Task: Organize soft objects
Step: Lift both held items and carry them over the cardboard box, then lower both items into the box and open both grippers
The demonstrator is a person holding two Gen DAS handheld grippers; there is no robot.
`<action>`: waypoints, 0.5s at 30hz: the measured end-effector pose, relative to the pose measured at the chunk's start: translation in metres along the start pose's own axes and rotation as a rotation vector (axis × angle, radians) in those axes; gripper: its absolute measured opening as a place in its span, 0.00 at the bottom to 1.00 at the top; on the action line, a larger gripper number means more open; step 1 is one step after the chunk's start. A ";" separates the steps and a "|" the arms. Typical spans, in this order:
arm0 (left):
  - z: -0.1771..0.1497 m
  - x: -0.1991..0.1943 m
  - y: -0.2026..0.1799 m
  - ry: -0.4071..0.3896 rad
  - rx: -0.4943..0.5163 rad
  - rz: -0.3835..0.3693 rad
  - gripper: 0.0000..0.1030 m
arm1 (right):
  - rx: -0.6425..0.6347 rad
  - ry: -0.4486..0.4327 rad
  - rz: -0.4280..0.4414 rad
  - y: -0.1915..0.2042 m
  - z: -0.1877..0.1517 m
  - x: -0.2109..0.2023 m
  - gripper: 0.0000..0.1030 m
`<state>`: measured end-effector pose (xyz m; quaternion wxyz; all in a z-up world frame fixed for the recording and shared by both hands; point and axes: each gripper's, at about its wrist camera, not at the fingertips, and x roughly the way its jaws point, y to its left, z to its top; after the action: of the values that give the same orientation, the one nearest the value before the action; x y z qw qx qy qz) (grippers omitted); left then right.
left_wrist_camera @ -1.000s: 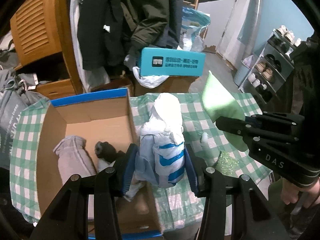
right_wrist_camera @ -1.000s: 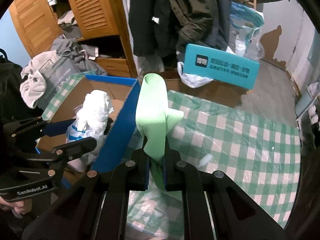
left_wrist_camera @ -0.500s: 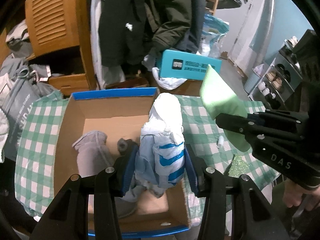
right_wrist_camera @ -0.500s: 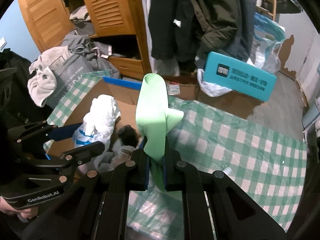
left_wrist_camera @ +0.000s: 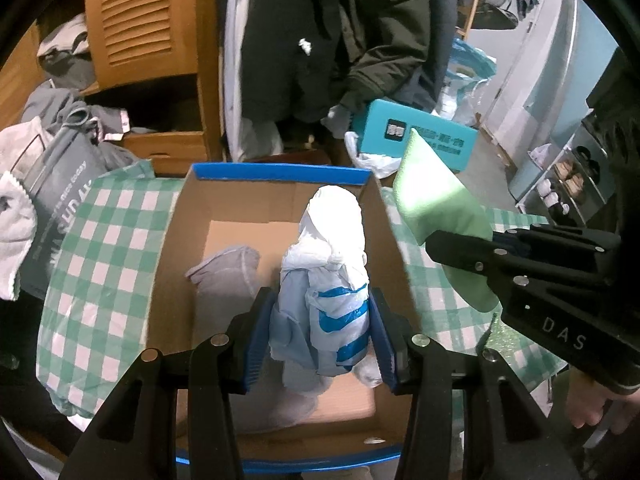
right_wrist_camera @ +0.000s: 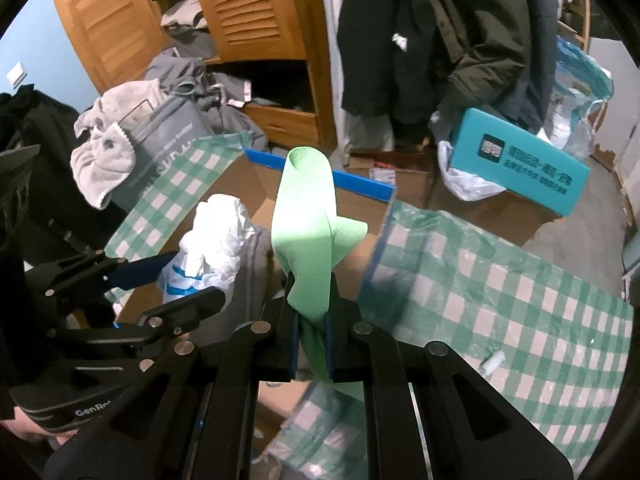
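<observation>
Two soft things are hanging over the box (left_wrist_camera: pixel 276 196): your left fingers (left_wrist_camera: pixel 256 332) are pinching the bag (left_wrist_camera: pixel 324 276), your right fingers (right_wrist_camera: pixel 286 344) the green cloth (right_wrist_camera: pixel 306 236). Letting go by the edge, you are risking the cloth sliding onto the desk (right_wrist_camera: pixel 500 280).

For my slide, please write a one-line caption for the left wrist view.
Left gripper holds a white-and-blue plastic bundle above the cardboard box; right gripper carries a green cloth.

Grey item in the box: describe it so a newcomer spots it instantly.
Find the open cardboard box with blue edging on the green checked tablecloth. On its floor lies a rolled grey cloth, plain and dull, unlike the white-and-blue plastic bundle beside it.
</observation>
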<state>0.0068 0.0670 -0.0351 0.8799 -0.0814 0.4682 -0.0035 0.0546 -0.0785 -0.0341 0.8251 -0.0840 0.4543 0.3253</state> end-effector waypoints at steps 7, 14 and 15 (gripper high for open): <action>-0.006 0.009 0.021 0.027 -0.033 0.022 0.46 | -0.020 0.040 0.029 0.017 0.004 0.022 0.09; -0.009 0.016 0.035 0.049 -0.064 0.040 0.47 | -0.032 0.070 0.048 0.028 0.006 0.038 0.09; -0.010 0.018 0.037 0.056 -0.071 0.040 0.47 | -0.033 0.073 0.048 0.029 0.006 0.040 0.09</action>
<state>0.0058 0.1006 -0.0605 0.8629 -0.1032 0.4940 0.0287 0.0559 -0.0353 -0.0580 0.7983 -0.0983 0.4808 0.3491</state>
